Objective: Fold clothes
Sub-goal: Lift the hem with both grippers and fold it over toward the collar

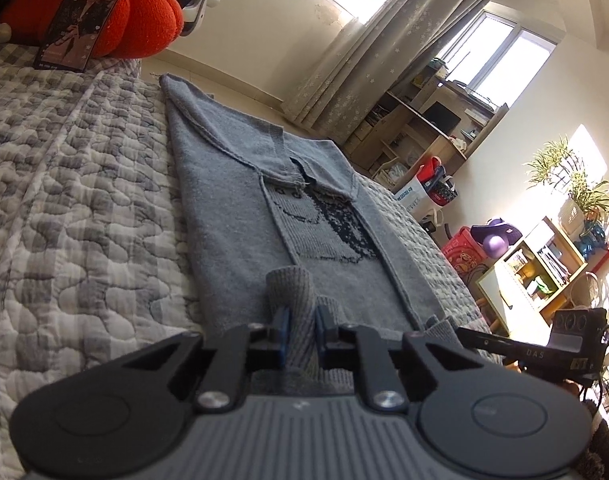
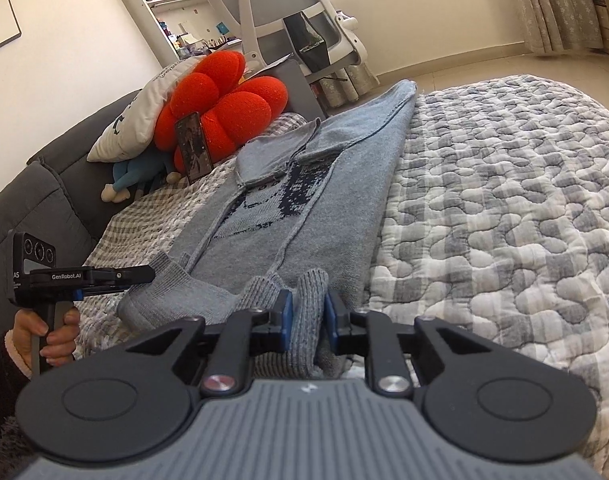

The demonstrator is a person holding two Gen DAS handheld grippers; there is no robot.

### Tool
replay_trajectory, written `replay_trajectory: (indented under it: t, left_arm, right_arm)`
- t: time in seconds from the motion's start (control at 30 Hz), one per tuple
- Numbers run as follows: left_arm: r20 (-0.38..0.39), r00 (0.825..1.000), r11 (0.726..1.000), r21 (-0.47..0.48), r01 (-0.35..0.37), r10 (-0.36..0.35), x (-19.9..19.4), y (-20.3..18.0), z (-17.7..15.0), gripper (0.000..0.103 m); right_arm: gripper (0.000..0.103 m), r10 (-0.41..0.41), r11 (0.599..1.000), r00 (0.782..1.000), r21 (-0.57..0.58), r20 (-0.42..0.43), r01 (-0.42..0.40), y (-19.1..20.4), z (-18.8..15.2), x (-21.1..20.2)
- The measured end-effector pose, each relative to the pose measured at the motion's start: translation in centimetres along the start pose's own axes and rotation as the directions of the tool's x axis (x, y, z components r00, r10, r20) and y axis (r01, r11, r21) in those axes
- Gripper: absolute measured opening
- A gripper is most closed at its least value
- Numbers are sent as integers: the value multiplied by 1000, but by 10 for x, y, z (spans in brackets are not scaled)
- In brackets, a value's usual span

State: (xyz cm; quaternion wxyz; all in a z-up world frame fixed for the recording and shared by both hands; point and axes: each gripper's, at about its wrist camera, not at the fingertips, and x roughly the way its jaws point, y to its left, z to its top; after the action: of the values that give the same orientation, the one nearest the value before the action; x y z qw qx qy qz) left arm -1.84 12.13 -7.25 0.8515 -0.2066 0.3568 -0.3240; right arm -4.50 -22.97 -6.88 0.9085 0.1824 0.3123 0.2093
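Observation:
A grey knit sweater (image 1: 232,200) with a dark pattern lies lengthwise on the quilted bedspread (image 1: 84,208), both sleeves folded in over its front. My left gripper (image 1: 302,316) is shut on the ribbed hem (image 1: 292,284) at the near end, and a fold of it stands up between the blue pads. The right wrist view shows the same sweater (image 2: 344,184). There my right gripper (image 2: 308,304) is shut on the ribbed hem (image 2: 312,280) further along. The left gripper (image 2: 150,274), held by a hand (image 2: 44,336), reaches the hem's left corner. The right gripper's body (image 1: 544,344) shows at the right edge.
At the far end stand a red flower cushion (image 2: 224,108) with a picture card (image 2: 194,152) leaning on it, a white pillow (image 2: 140,116) and a blue plush toy (image 2: 132,176). A grey padded backrest (image 2: 36,196) runs along the left. A white office chair (image 2: 288,16) stands behind, and shelves with plants (image 1: 552,248) stand beside the bed.

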Motion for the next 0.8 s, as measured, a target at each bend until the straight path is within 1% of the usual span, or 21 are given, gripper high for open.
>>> replay_trajectory:
  t: [0.07,0.17,0.23,0.37,0.47,0.6,0.8]
  left_arm:
    - [8,1000,999,-41,23,-23,-1,6,0,8]
    - [21,997,991,-113,71,-69,-5,15,0,7]
    - [31,994,981,-164,108,-104,-6,22,0,7]
    - [55,989,963,-224,147,-138,-6,31,6,7]
    - [74,987,953,-260,156,-142,-2,38,12,7]
    - [93,986,937,-313,158,-135,7,50,21,6]
    - [139,981,894,-410,179,-133,23,70,34,6]
  right_arm:
    - [12,6,1000,1000,0,9,-6,-1,1,1]
    - [11,13,1000,1000,-2,28,-13,-1,6,1]
    - [11,17,1000,999,-3,41,-17,-2,9,1]
    - [10,26,1000,997,-6,67,-26,-3,17,1]
    - [10,33,999,996,-9,86,-33,-3,22,1]
    - [10,47,999,993,23,110,-50,-11,36,10]
    - [10,52,994,990,91,129,-64,-29,54,31]
